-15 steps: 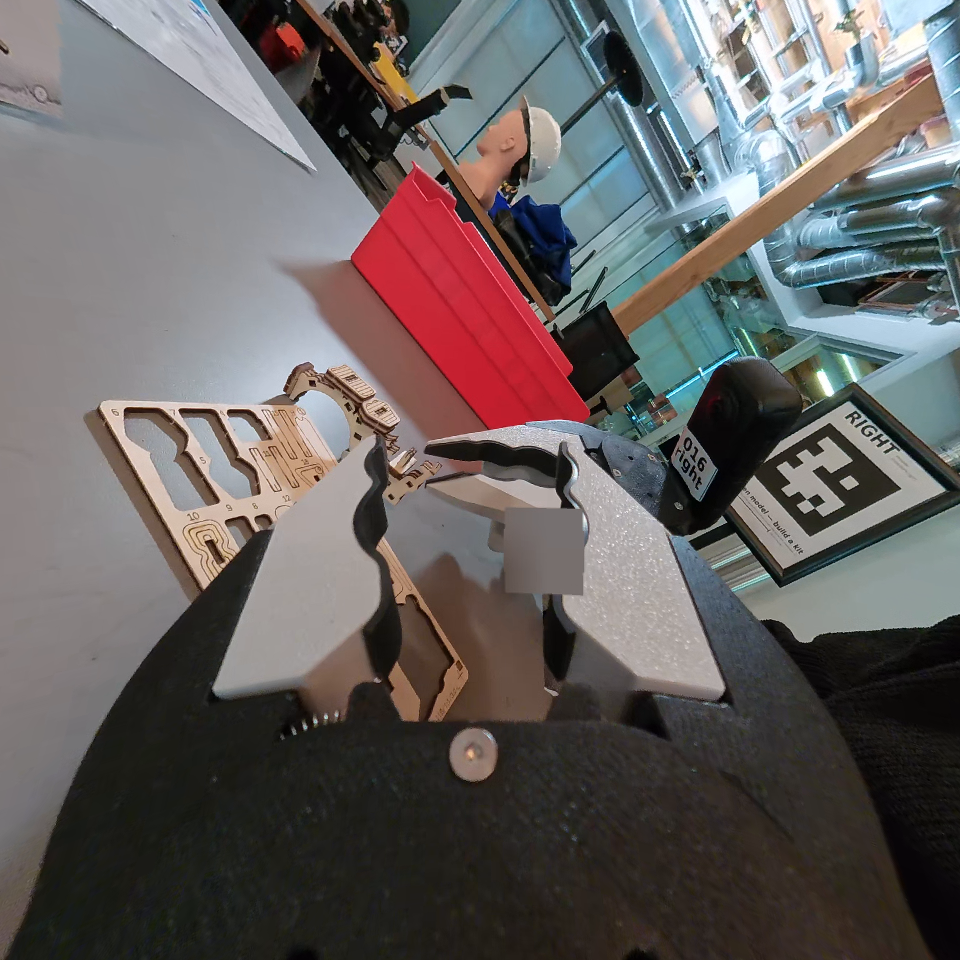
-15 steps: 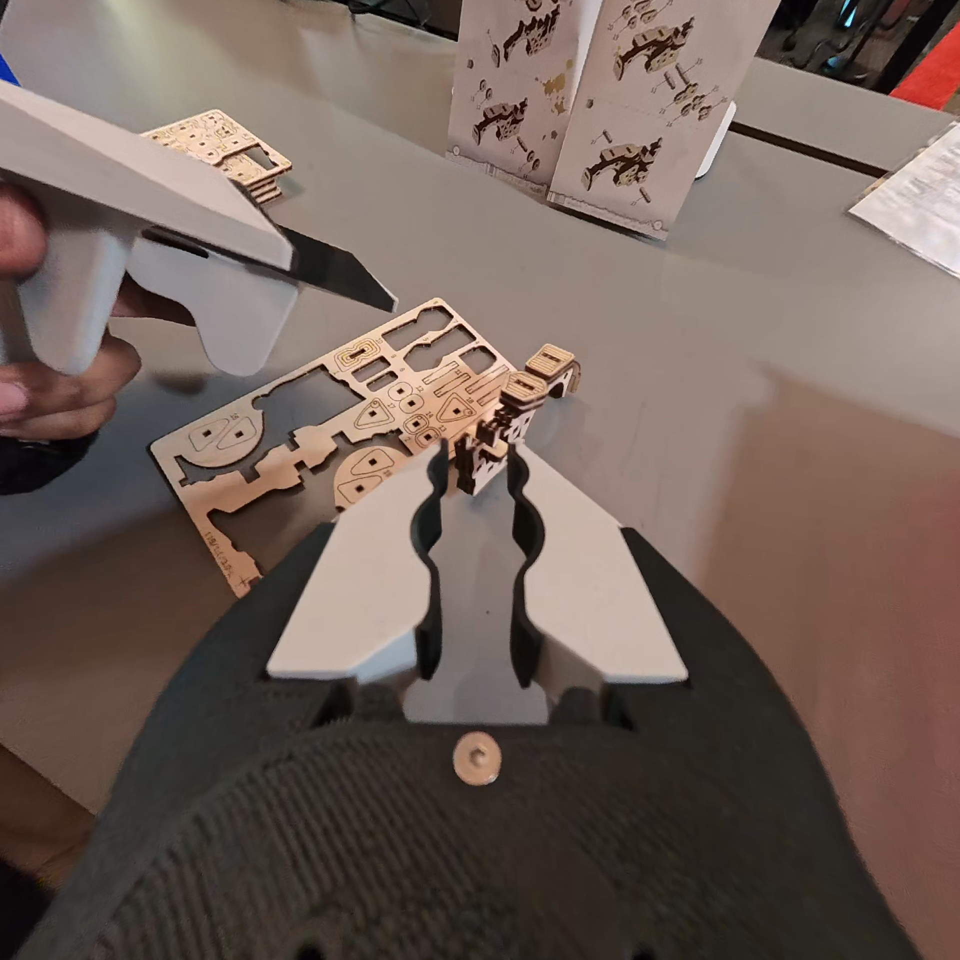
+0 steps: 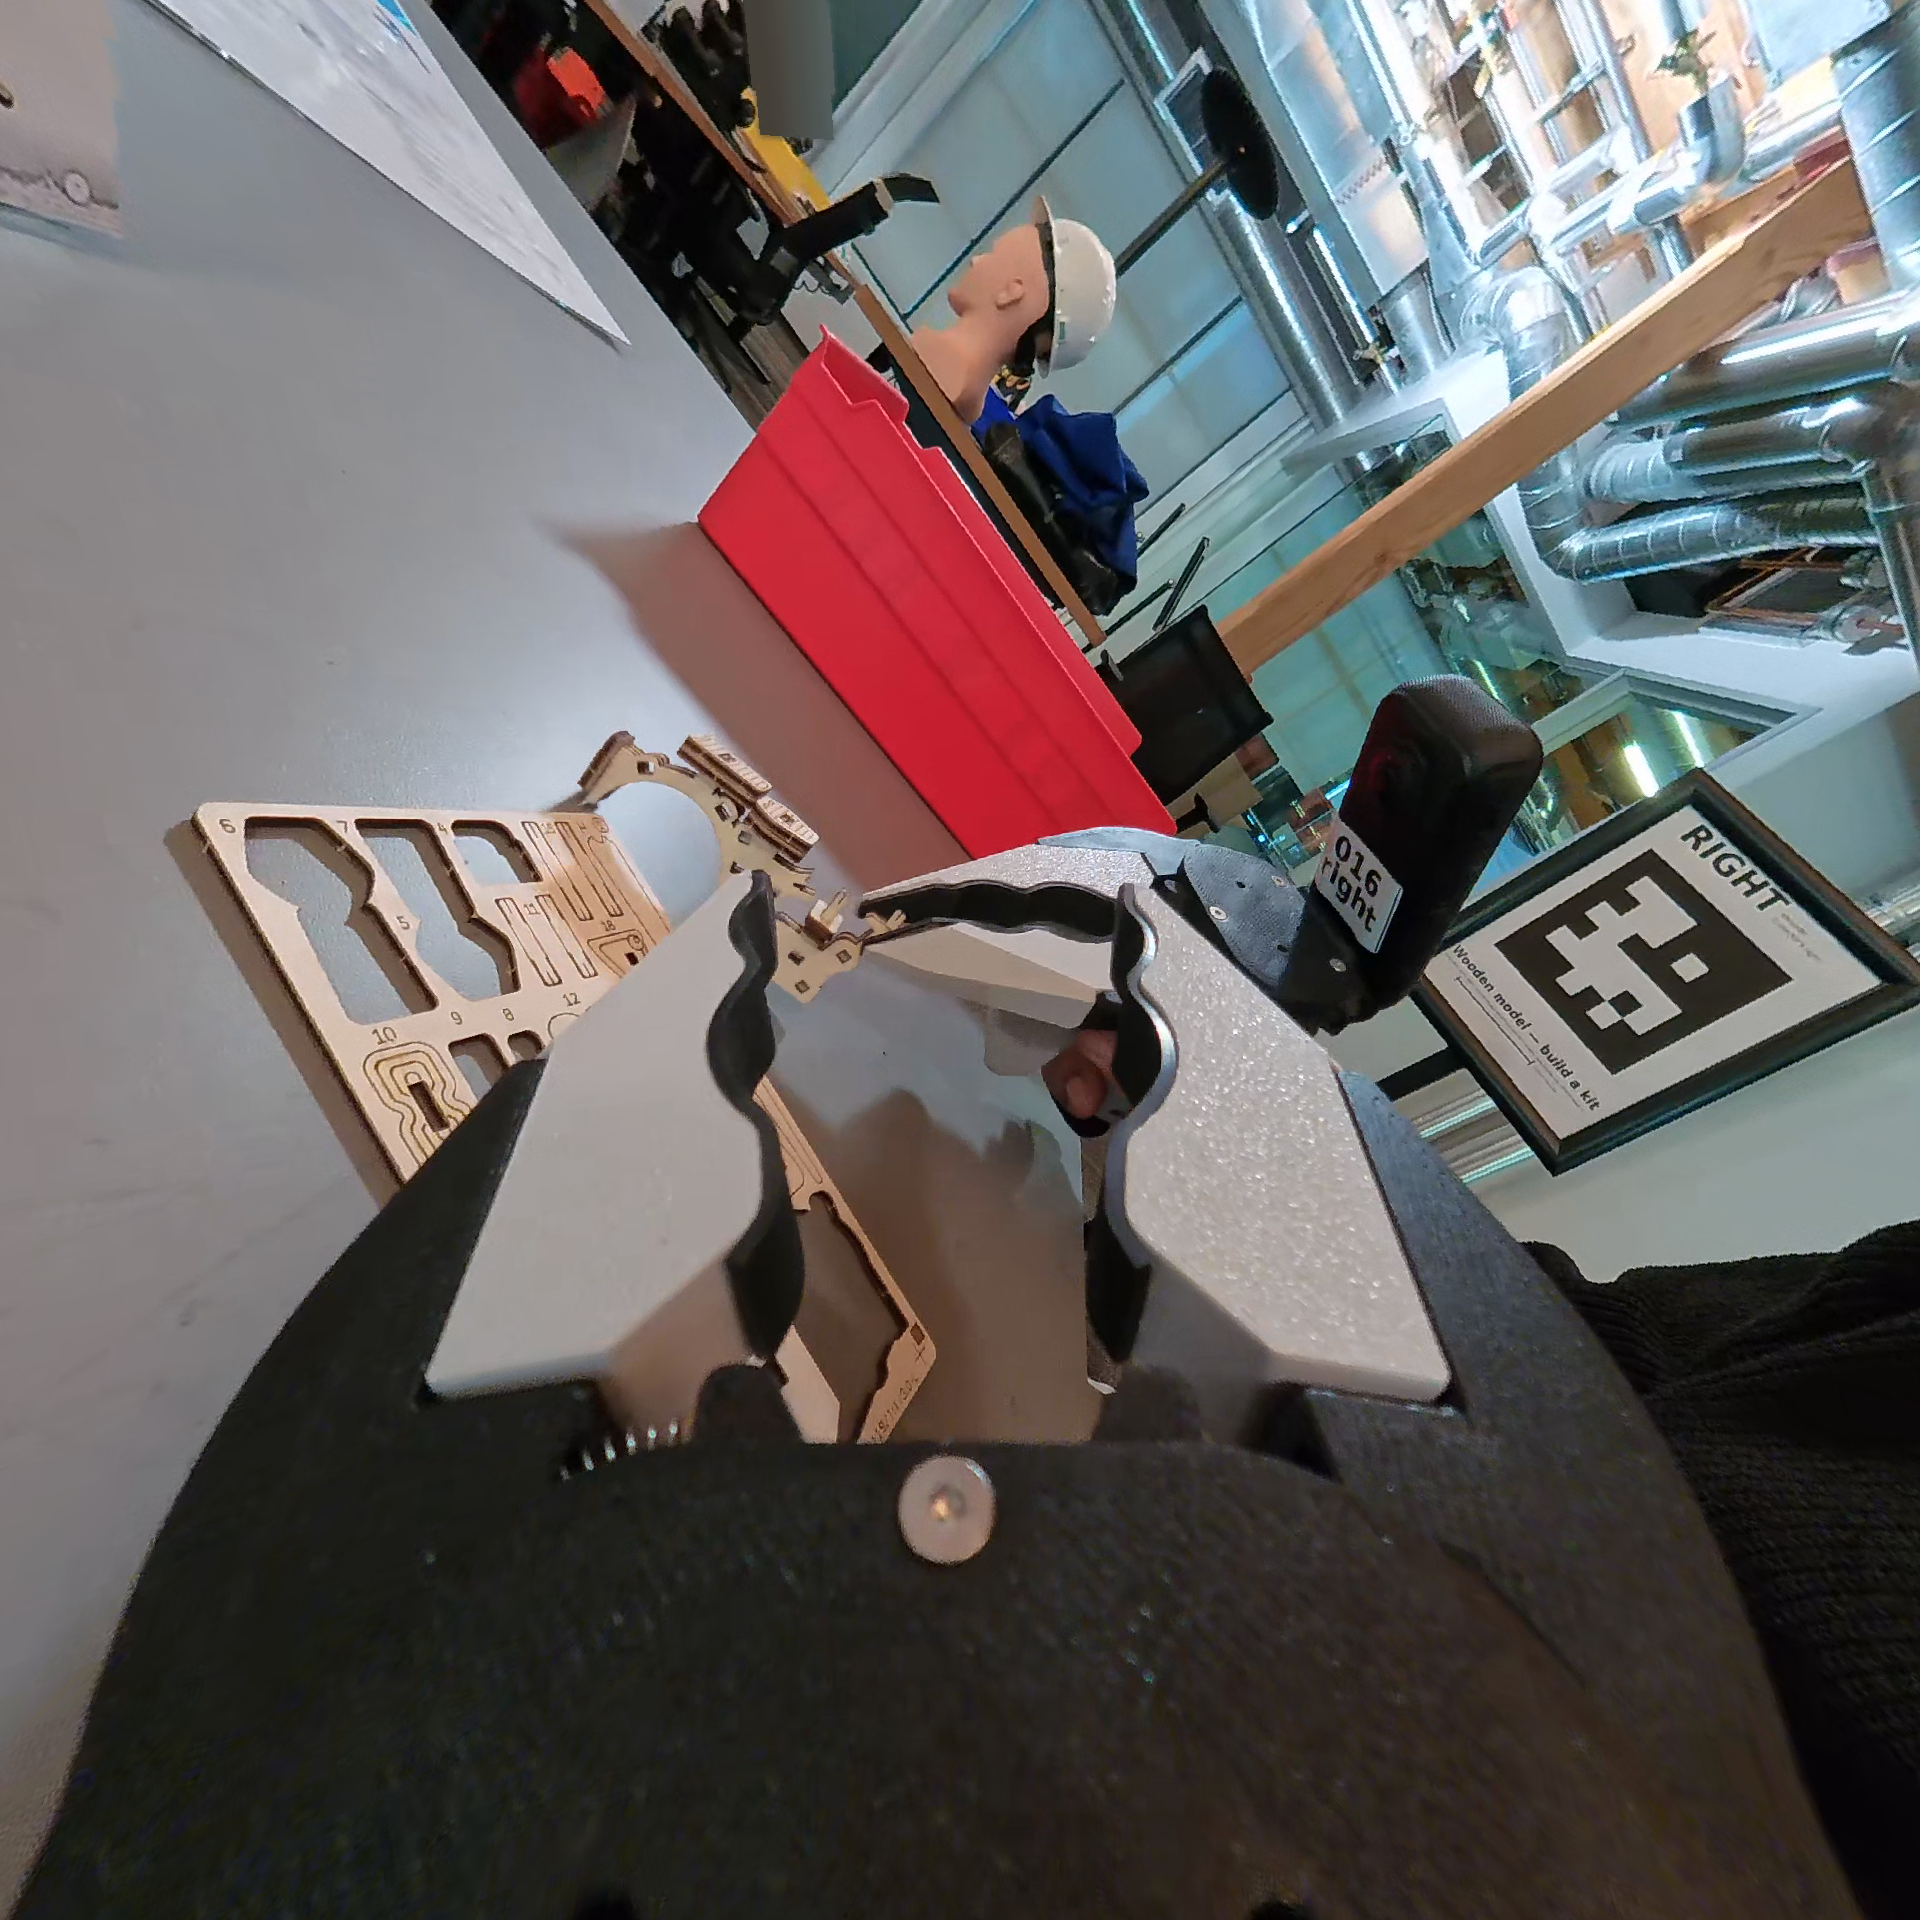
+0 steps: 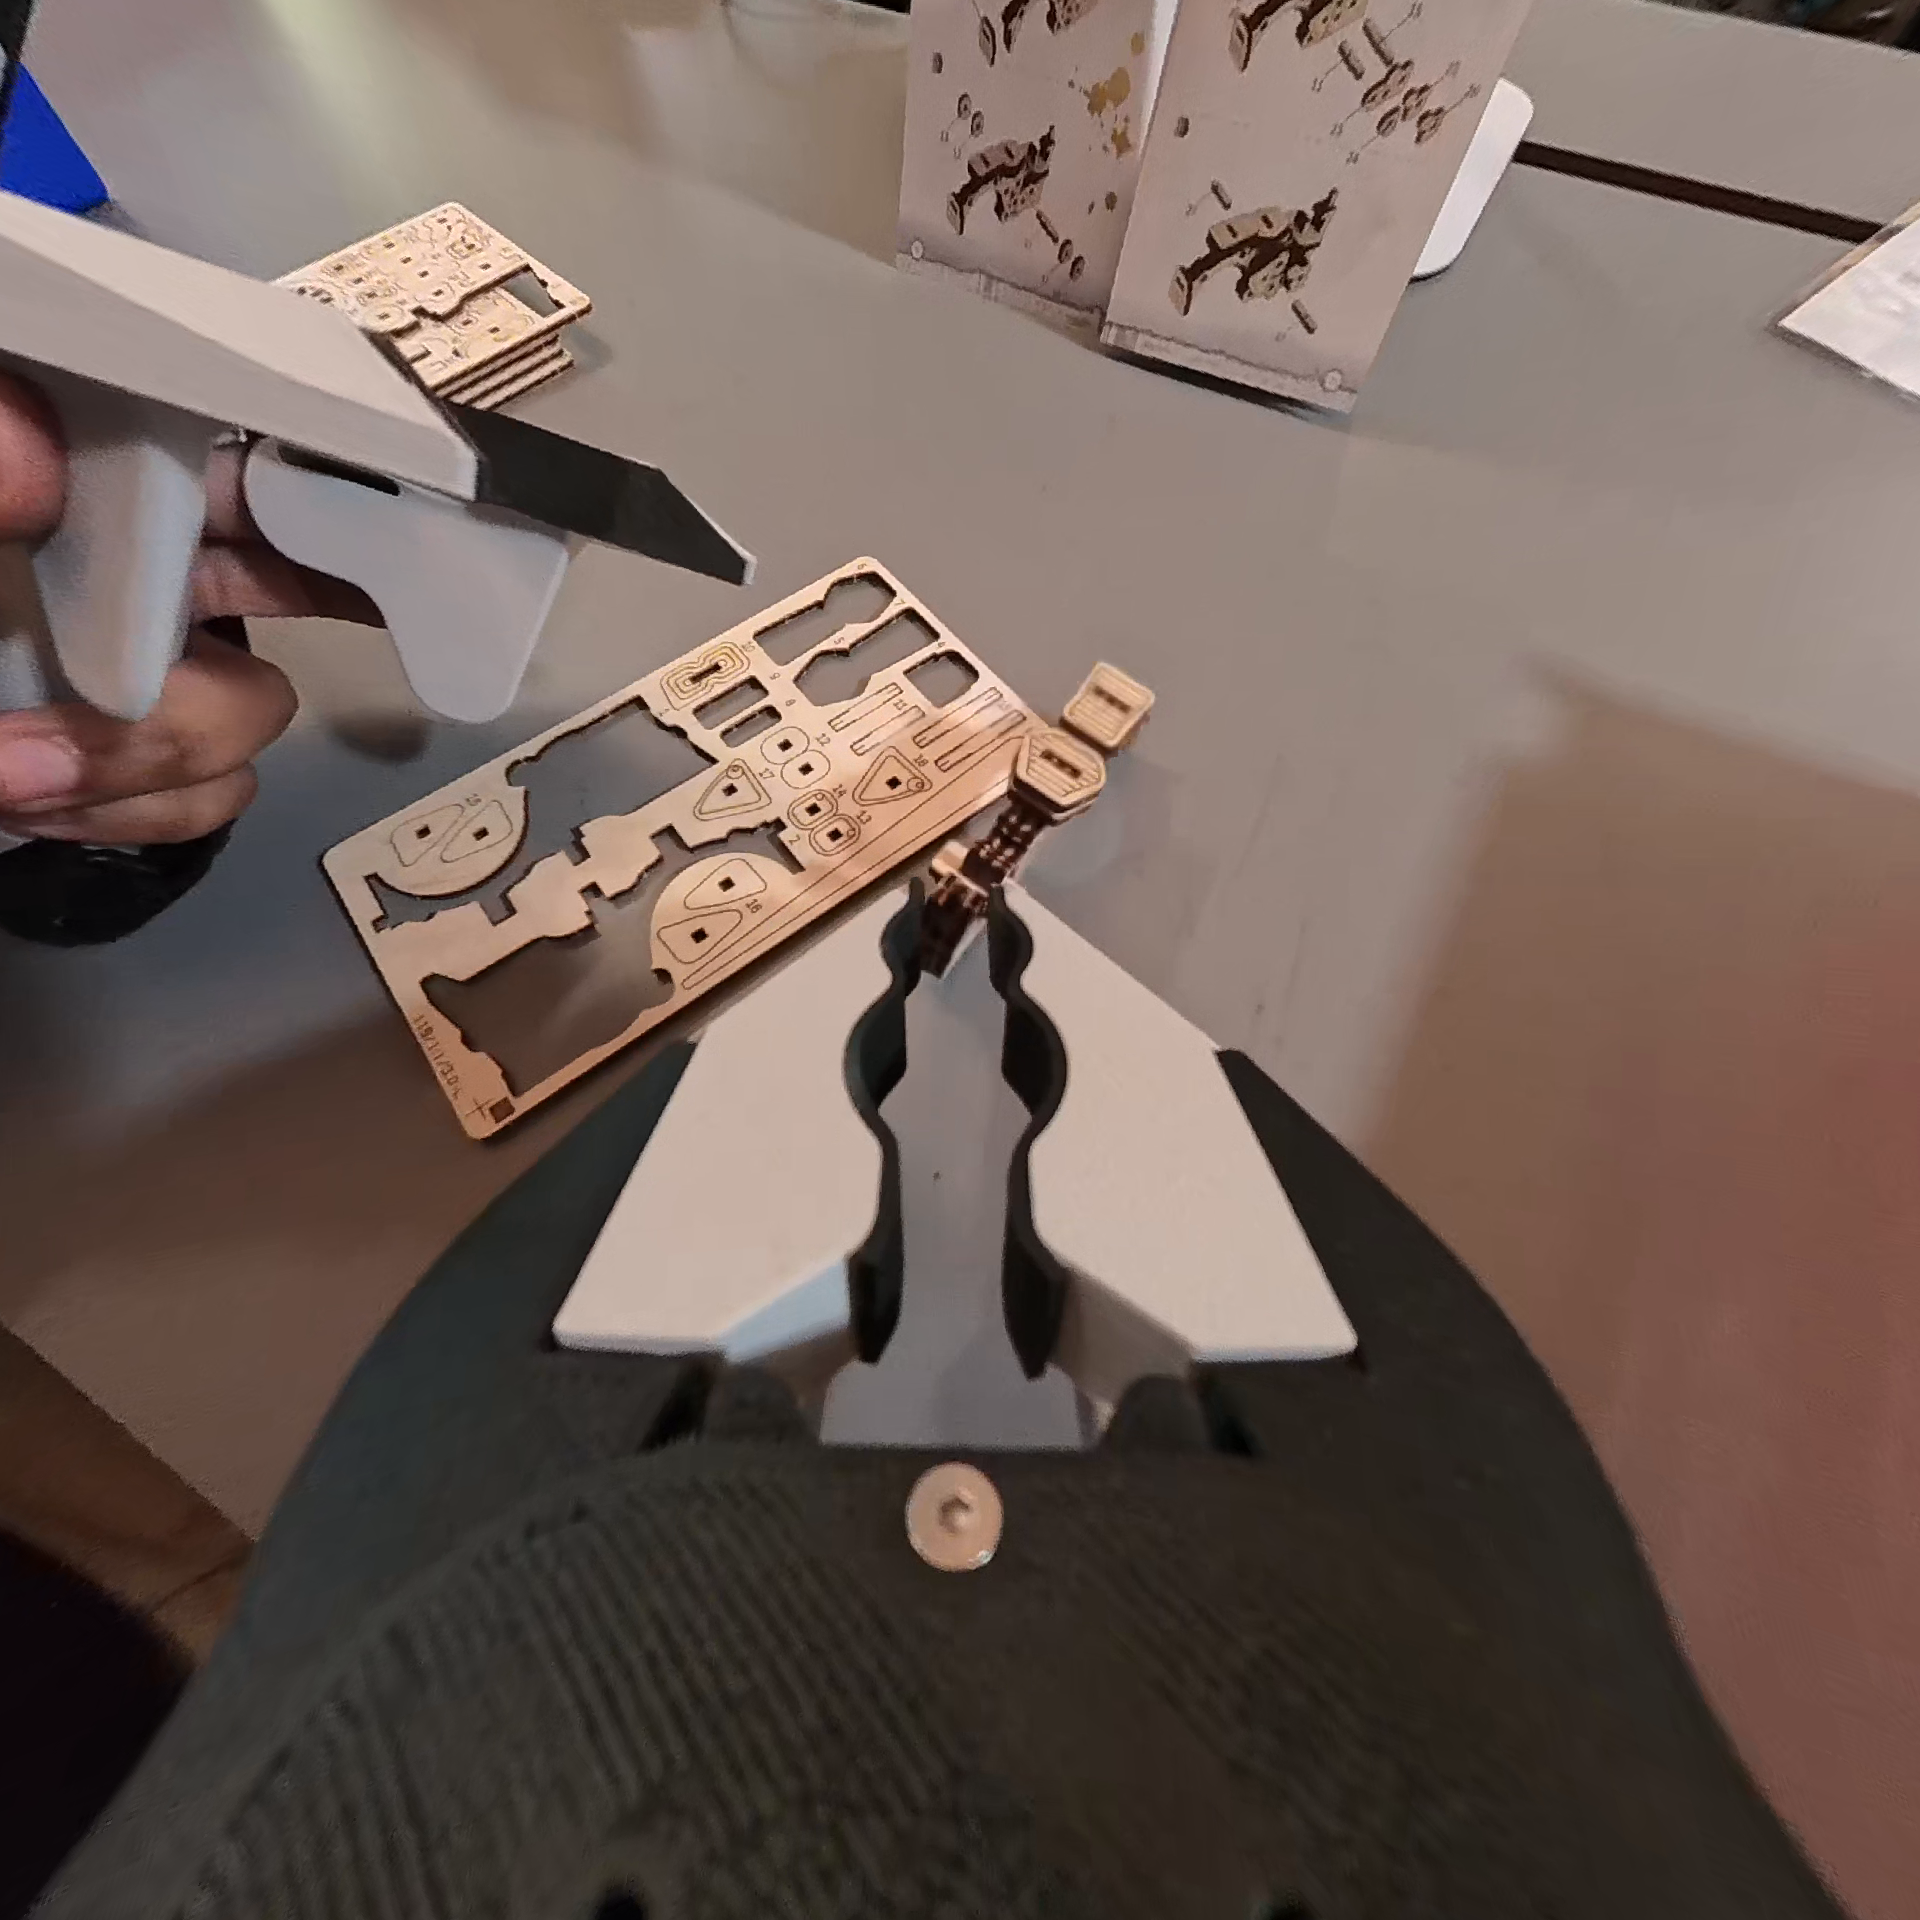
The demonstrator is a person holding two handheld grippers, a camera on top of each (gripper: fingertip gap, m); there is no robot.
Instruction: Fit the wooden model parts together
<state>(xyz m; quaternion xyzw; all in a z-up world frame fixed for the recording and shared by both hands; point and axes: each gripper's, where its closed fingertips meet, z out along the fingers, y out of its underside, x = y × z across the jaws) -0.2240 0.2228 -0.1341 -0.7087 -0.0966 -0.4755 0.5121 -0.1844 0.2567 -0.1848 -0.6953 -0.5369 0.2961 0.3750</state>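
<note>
My right gripper [image 4: 956, 912] is shut on one end of a small, partly built wooden model [image 4: 1049, 790], which reaches forward over the grey table [image 4: 1299, 582]. A laser-cut wooden parts sheet [image 4: 623, 894] with several empty cut-outs lies flat just left of it. My left gripper [image 3: 945, 914] is open wide and empty, above the near end of the sheet [image 3: 343, 935]. It also shows at the upper left of the right wrist view [image 4: 707, 551], in a person's hand. In the left wrist view the right gripper [image 3: 873, 920] holds the model [image 3: 727, 810] just ahead of my left fingers.
A stack of more wooden sheets [image 4: 457, 312] lies at the far left. Two upright instruction sheets [image 4: 1195, 156] stand at the back. A red bin [image 3: 914, 623] sits on the table beyond the model. A framed black-and-white marker sign [image 3: 1662, 966] stands to the right. One gripper's finger ends stand about 8 centimeters off the other's.
</note>
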